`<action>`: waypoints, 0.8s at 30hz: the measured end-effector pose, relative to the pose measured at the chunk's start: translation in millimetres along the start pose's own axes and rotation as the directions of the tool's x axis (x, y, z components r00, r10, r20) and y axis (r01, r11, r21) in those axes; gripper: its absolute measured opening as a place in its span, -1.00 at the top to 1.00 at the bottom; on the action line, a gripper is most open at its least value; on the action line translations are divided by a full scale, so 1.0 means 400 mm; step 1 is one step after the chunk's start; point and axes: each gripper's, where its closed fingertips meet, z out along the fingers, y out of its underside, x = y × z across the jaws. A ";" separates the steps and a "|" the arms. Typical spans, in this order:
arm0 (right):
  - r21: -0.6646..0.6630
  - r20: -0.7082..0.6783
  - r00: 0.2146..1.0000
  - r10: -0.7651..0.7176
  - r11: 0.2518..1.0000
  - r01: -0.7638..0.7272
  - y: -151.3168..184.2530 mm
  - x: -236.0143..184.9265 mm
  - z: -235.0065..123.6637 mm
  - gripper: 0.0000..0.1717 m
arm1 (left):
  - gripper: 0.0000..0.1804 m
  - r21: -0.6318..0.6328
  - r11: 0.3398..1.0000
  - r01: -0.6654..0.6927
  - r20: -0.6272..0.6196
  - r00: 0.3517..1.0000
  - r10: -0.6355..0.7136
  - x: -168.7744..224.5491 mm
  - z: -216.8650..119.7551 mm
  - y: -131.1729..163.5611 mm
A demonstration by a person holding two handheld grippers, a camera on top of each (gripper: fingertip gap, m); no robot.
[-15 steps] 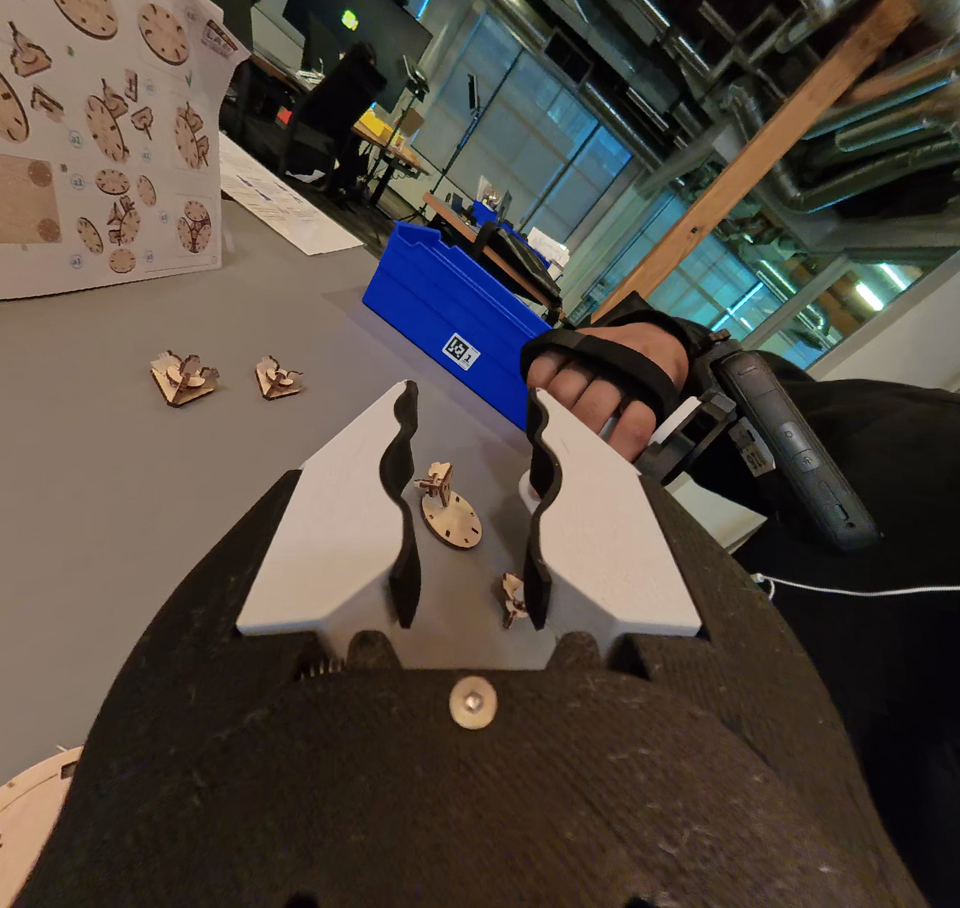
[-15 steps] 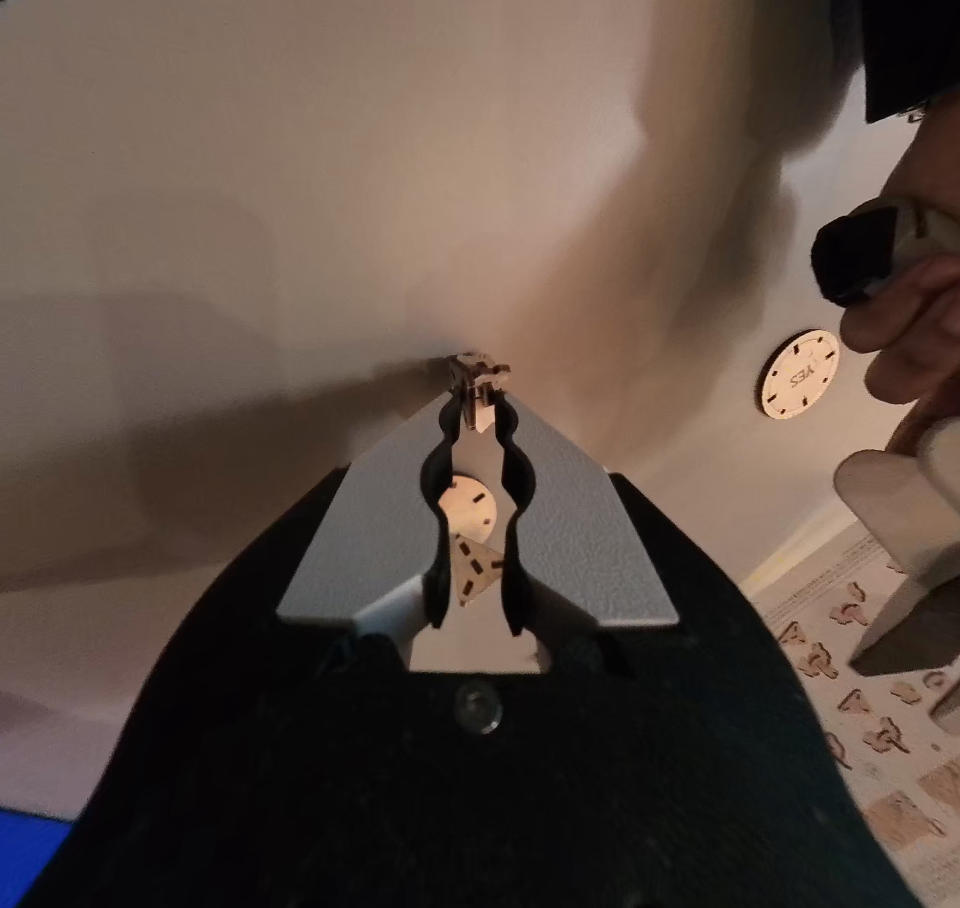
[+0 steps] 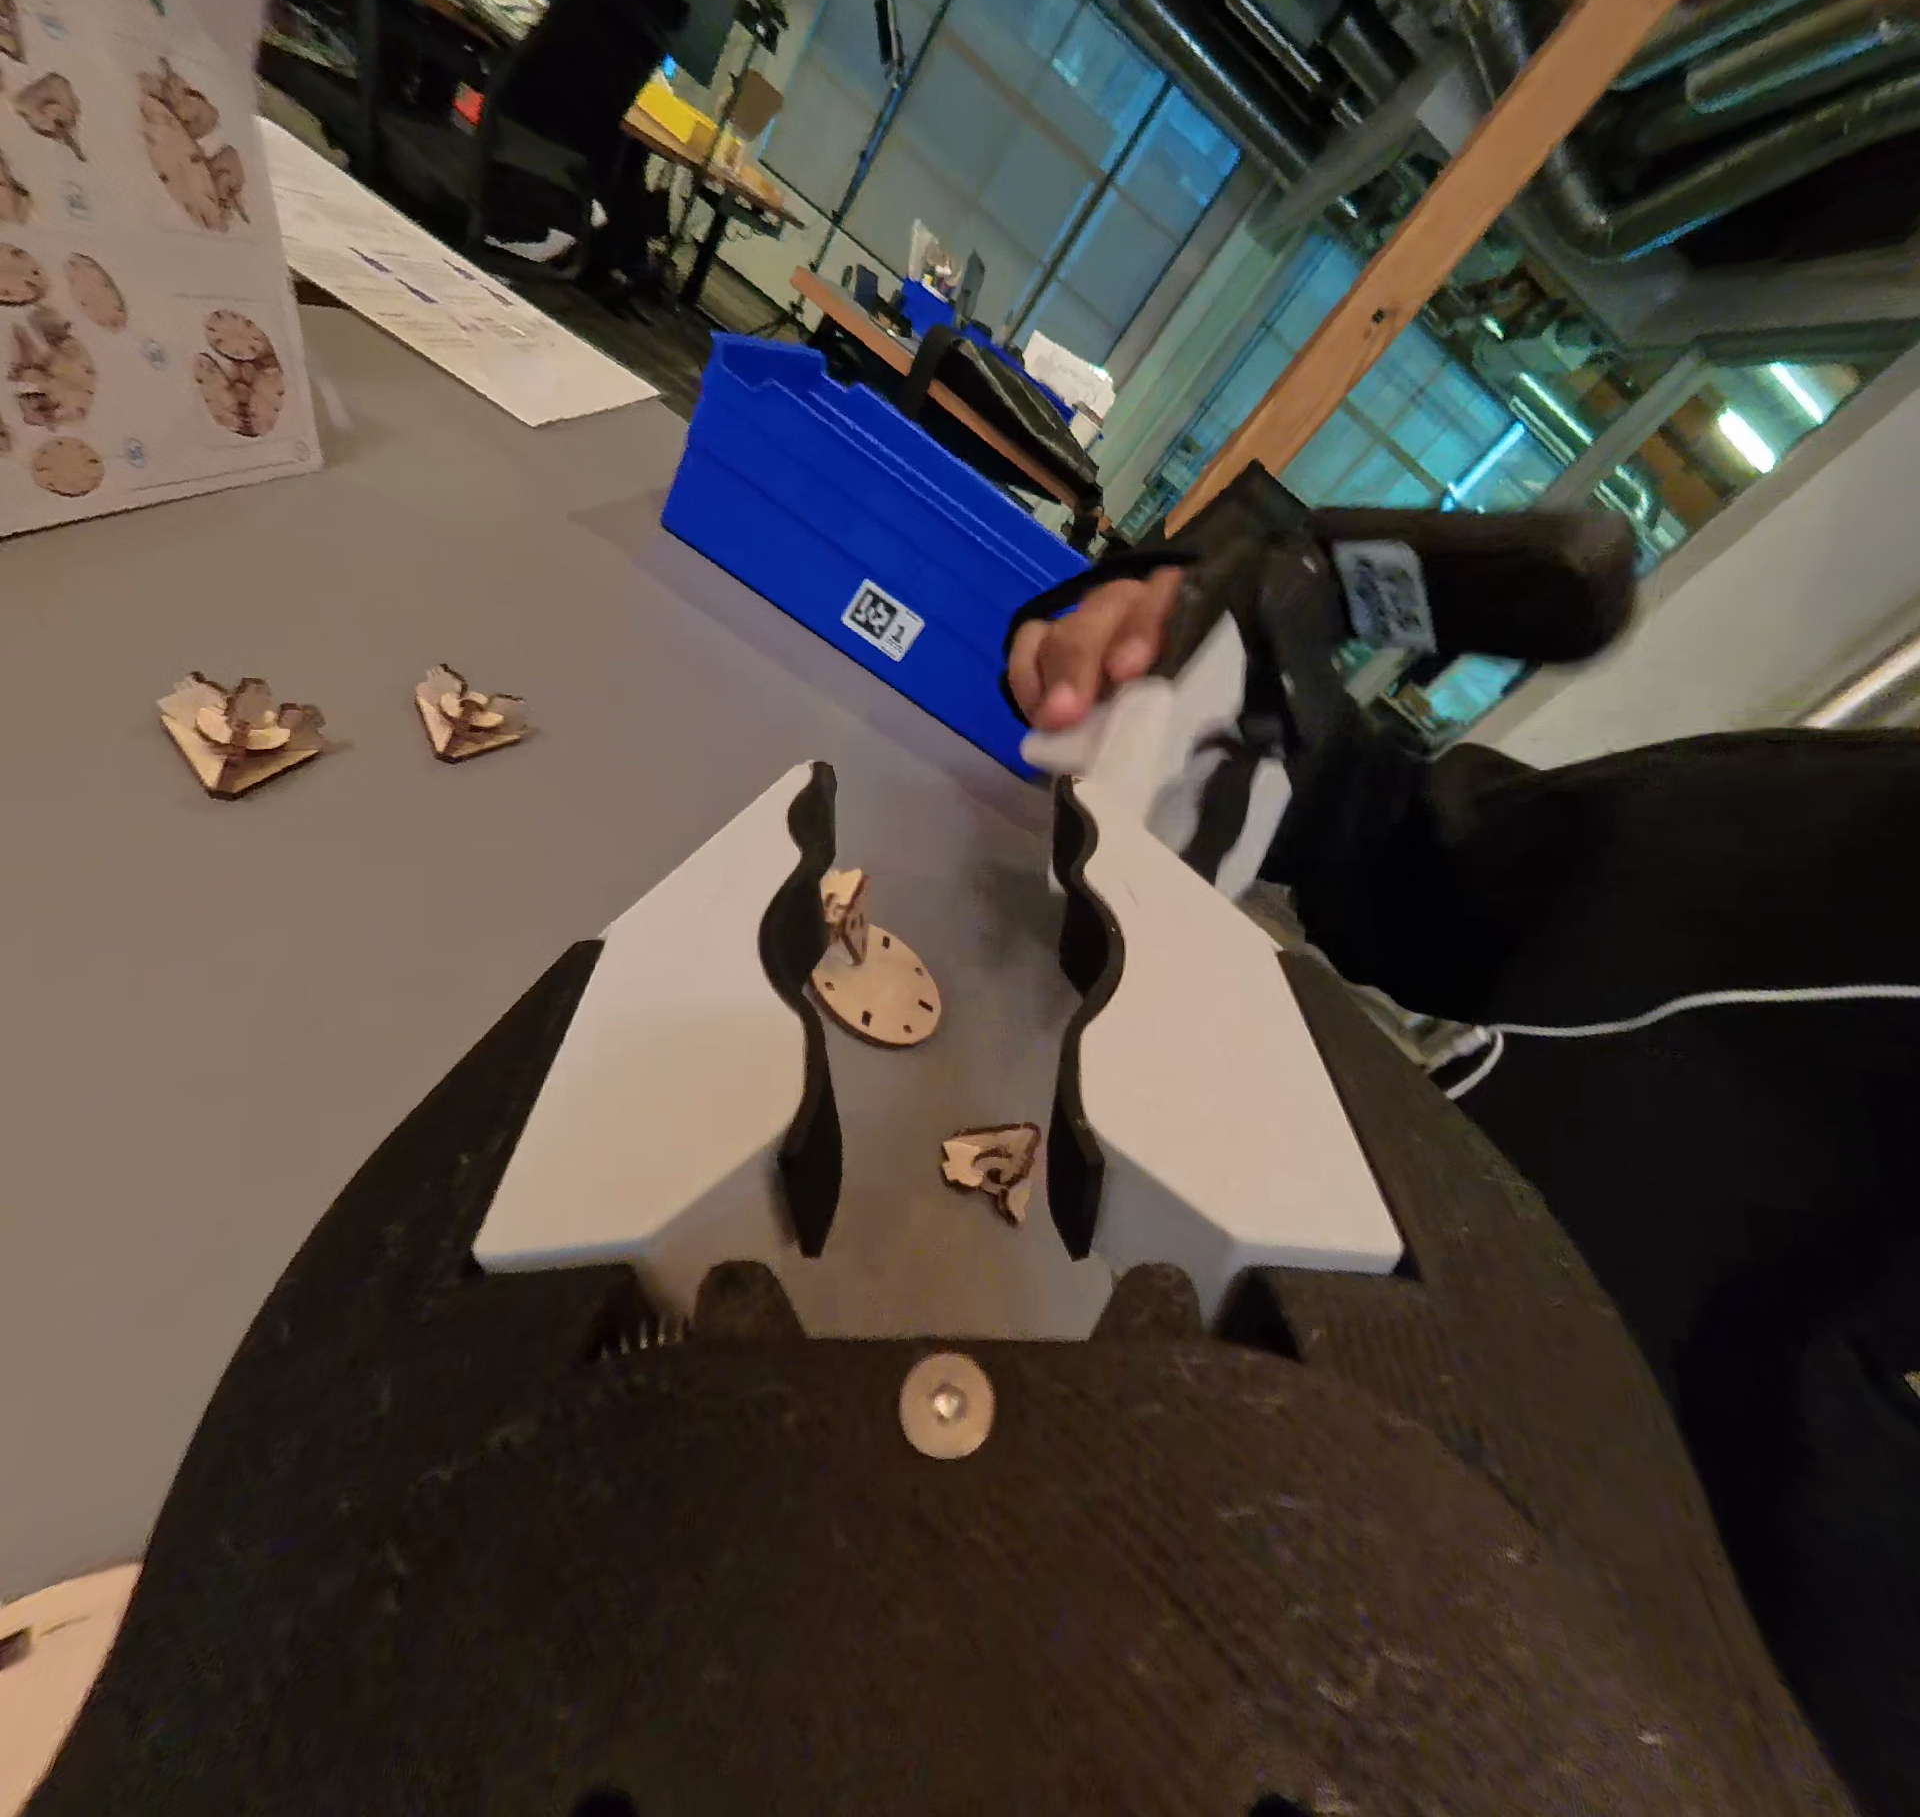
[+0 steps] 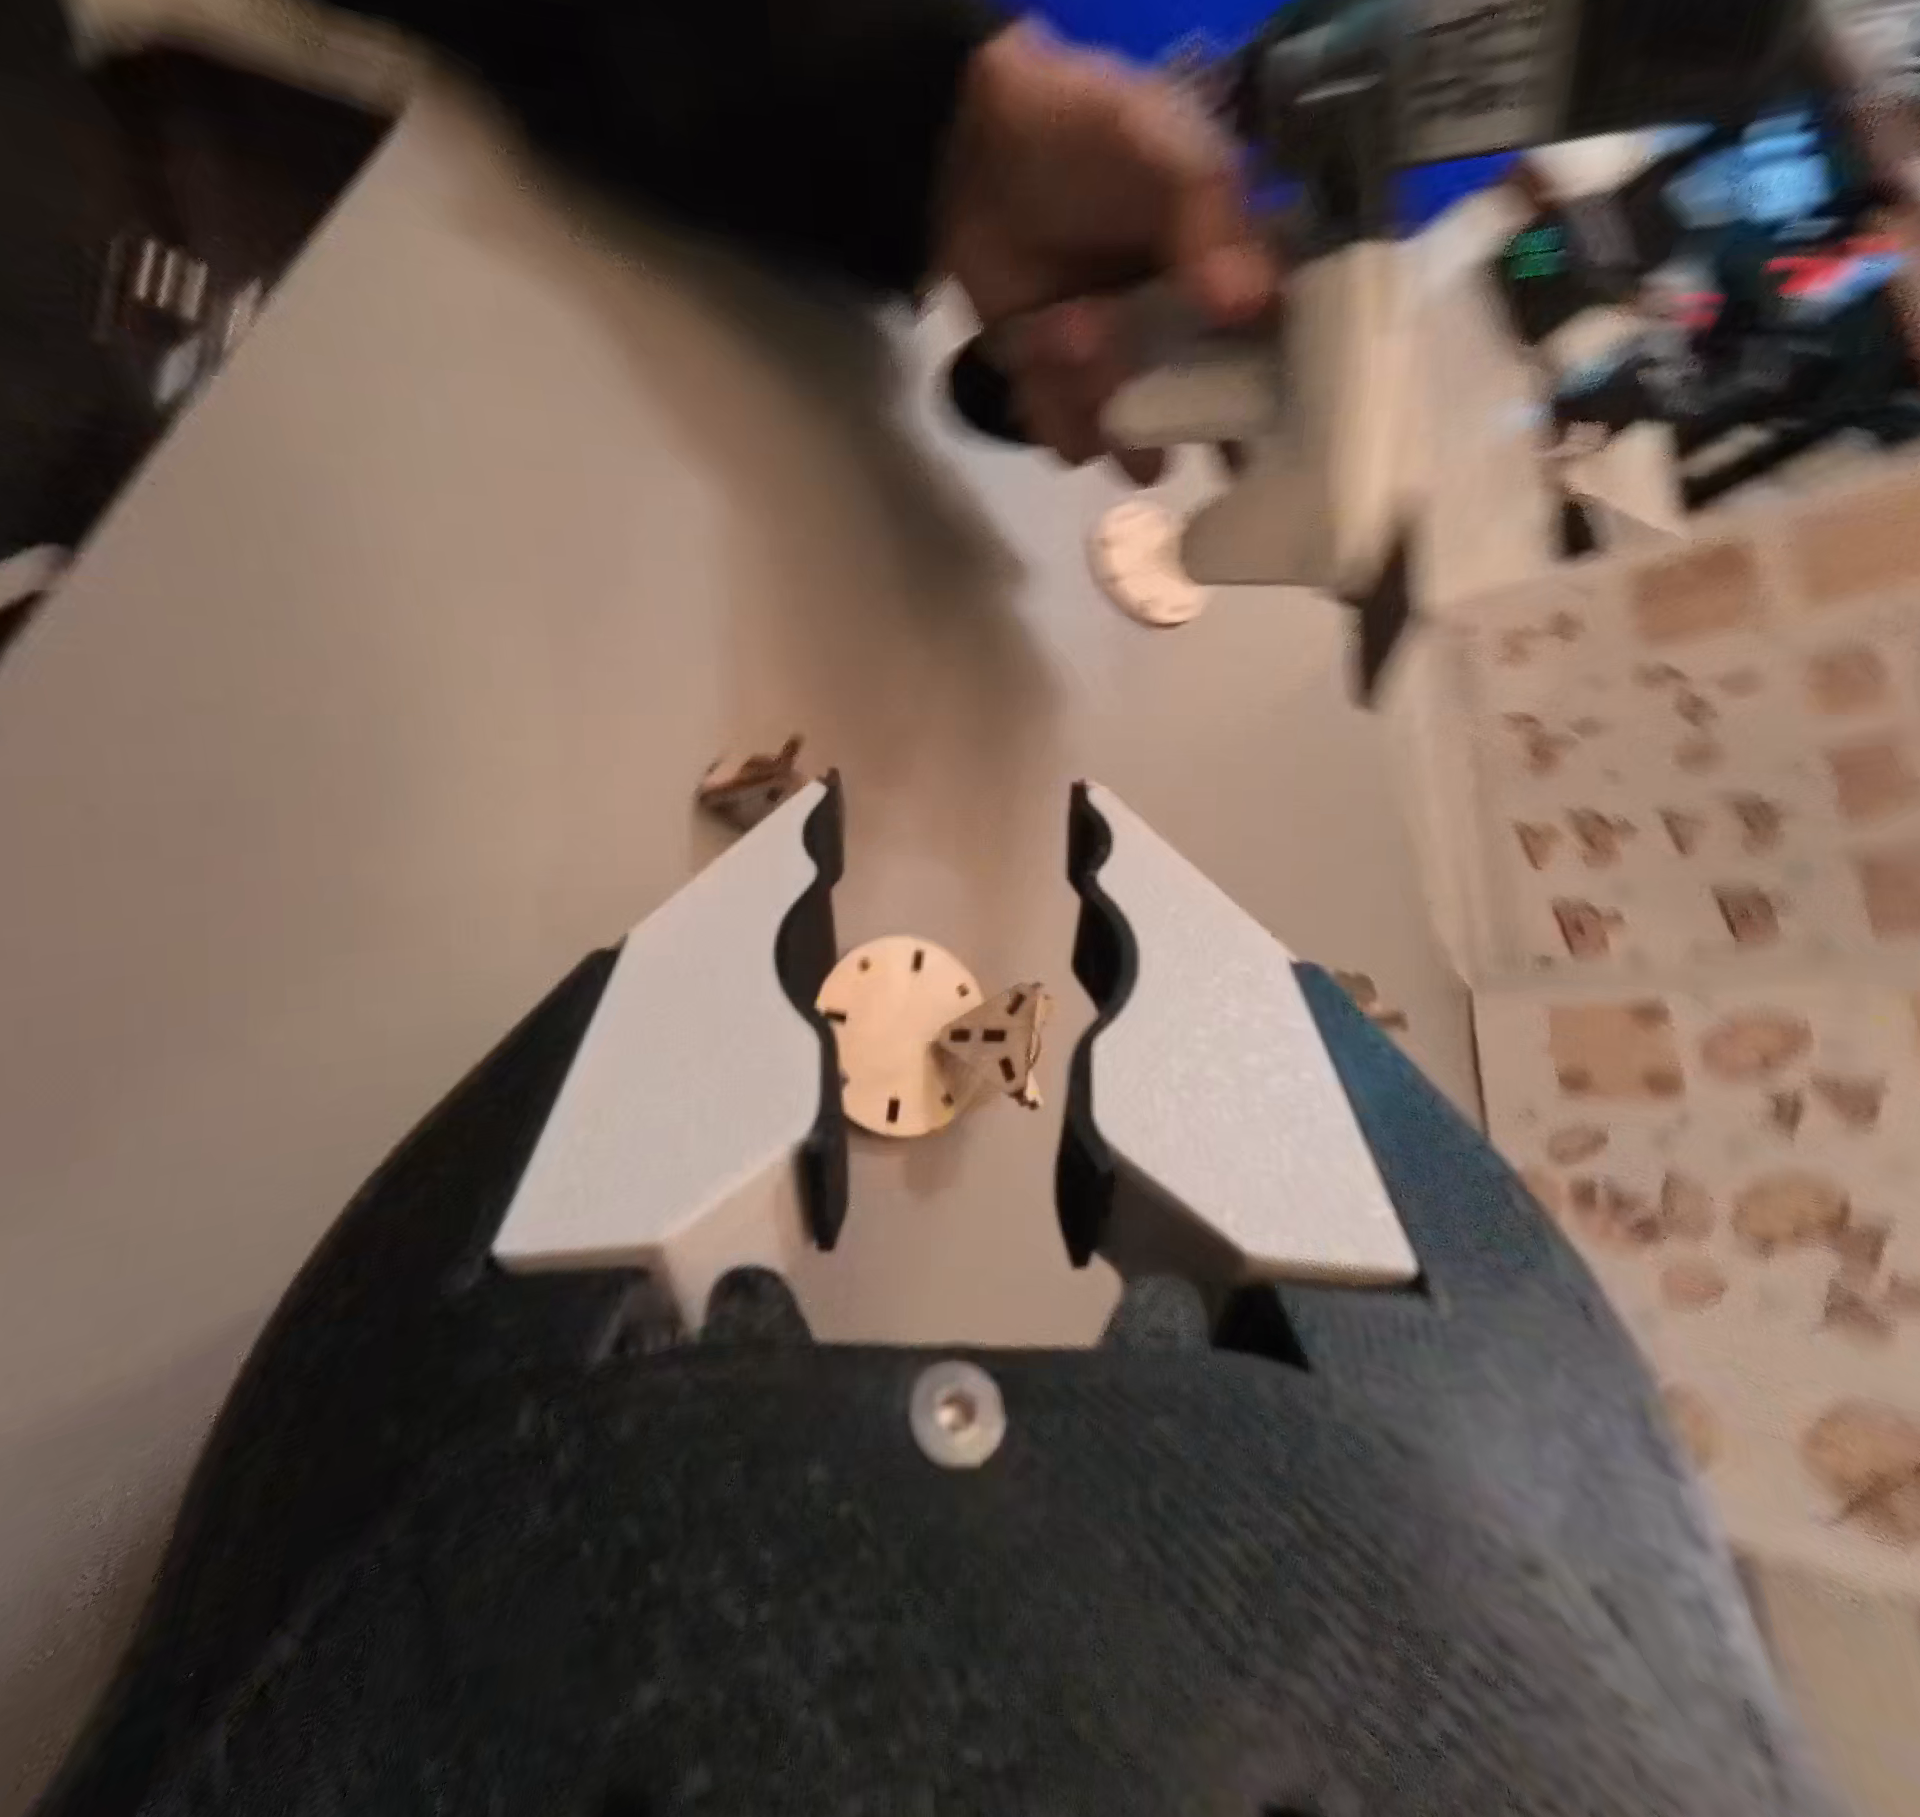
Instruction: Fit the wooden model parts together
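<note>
wooden disc (image 3: pixel 878 988) with slots around its rim, lying flat on the grey table (image 3: pixel 416 936), a small upright wooden piece (image 3: pixel 844 910) standing near its far edge, apparently slotted in since nothing else props it. seen through the gap of the left gripper (image 3: pixel 940 796), fingers apart with open space on both sides, nothing clamped; black wavy pads (image 3: pixel 800 926) clear of the disc, which sits lower down on the table rather than between the tips. a loose small wooden part (image 3: pixel 992 1165) lying nearer the camera, just beside the right-hand pad but not pressed.

same disc (image 4: pixel 899 1035) framed in the right wrist view by the right gripper (image 4: pixel 954 811), fingers likewise spread and bare, hovering above the table. another wooden fragment (image 4: pixel 753 780) just beyond its left fingertip, partly hidden. view blurred, so fine detail hard to tell.

two triangular wooden assemblies (image 3: pixel 239 733) and (image 3: pixel 468 713) set aside, well apart from the disc, likely parked out of the working spot. blue bin (image 3: pixel 831 541) at the far edge of the table, printed sheet (image 3: pixel 145 209) with pictures of wooden parts propped upright at left, placed for easy reading. other hand (image 3: pixel 1091 655) gripping its handle near the bin.
</note>
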 end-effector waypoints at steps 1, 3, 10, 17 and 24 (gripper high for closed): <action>0.100 -0.079 0.986 0.145 0.986 -0.137 -0.005 0.030 -0.027 0.49 | 0.56 -0.023 1.000 -0.013 -0.014 1.000 0.013 0.009 0.005 0.009; 0.305 -0.090 0.858 0.505 0.835 -0.459 0.016 0.082 -0.083 0.48 | 0.56 -0.088 0.994 -0.064 -0.042 0.997 0.061 0.031 0.020 0.037; 0.380 -0.130 0.808 0.575 0.781 -0.495 0.128 0.164 -0.094 0.41 | 0.81 -0.410 0.835 -0.366 0.031 0.910 0.414 -0.002 0.066 0.203; 0.446 -0.269 0.792 0.548 0.800 -0.402 0.156 0.241 -0.088 0.46 | 0.72 -0.375 0.847 -0.376 -0.100 0.925 0.366 0.064 0.073 0.217; 0.488 -0.233 0.785 0.573 0.768 -0.416 0.094 0.173 -0.075 0.50 | 0.70 -0.382 0.836 -0.394 -0.150 0.919 0.365 0.081 0.051 0.222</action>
